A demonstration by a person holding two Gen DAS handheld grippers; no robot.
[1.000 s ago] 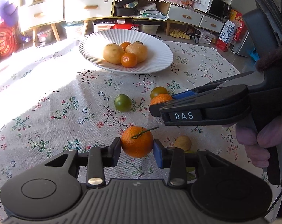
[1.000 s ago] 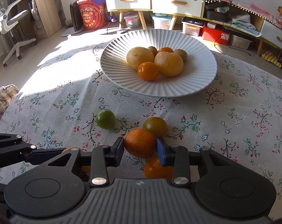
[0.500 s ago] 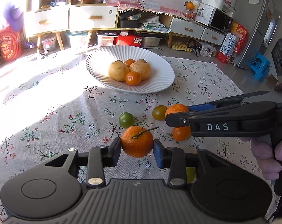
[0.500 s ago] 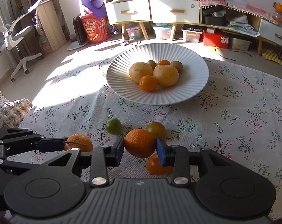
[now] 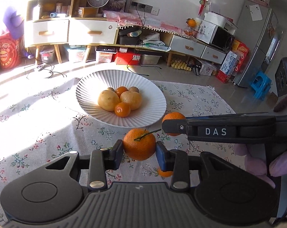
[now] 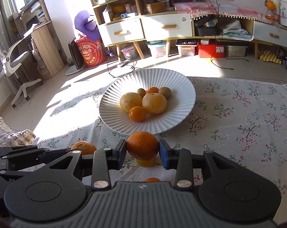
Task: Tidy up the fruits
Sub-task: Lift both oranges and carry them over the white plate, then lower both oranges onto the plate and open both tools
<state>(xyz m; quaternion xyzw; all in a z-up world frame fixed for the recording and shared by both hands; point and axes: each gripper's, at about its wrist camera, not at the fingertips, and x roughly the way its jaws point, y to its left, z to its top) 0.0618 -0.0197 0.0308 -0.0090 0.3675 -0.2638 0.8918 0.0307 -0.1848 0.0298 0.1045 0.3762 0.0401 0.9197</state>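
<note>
- Currently, transport step: left gripper (image 5: 139, 150) jaws clamped a stemmed mandarin (image 5: 139, 144); right gripper (image 6: 142, 153) jaws clamped another mandarin (image 6: 142, 145).
- Next: carry both over the ribbed white plate (image 6: 181, 87), then open.

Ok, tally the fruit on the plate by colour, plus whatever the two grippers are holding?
On the white plate:
large yellow fruits: 2
small orange fruits: 2
small brown fruits: 2
Held: 2, the stemmed orange in the left gripper, the plain orange in the right gripper
Total: 8
</note>
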